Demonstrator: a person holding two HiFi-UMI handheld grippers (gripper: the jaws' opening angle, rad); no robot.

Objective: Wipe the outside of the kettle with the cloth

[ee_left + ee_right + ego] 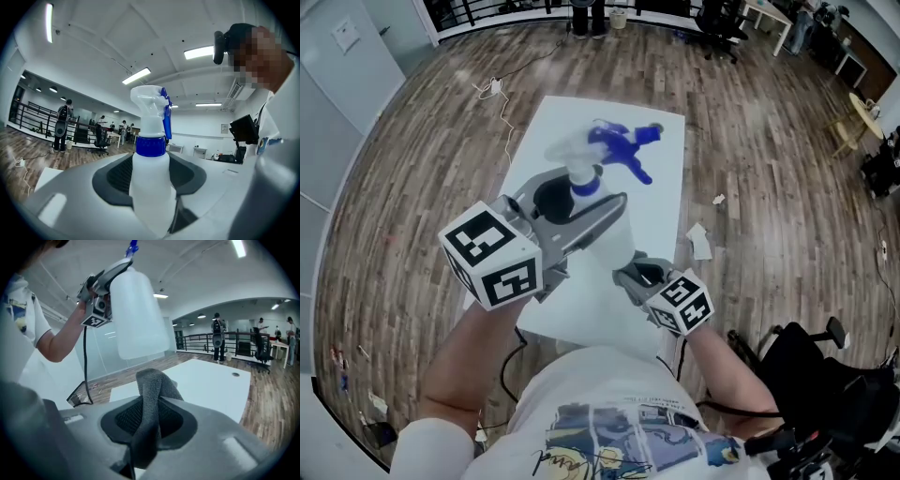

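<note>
No kettle shows; a white spray bottle (149, 180) with a blue collar and blue trigger stands upright between my left gripper's (150, 197) jaws, which press on its body. In the head view the left gripper (570, 208) holds the bottle (584, 176) up over the white table (661, 192), the blue trigger blurred. My right gripper (149, 427) is shut on a folded grey cloth (151, 399) that sticks up from its jaws. In the head view the right gripper (639, 274) sits lower, near the table's front right. From the right gripper view the bottle (138, 310) hangs above and to the left.
The white table stands on a wooden floor. Paper scraps (700, 241) lie on the floor to its right, and a cable (494, 89) to the far left. A black chair (825, 370) is at the lower right. People stand by a railing (220, 341) far off.
</note>
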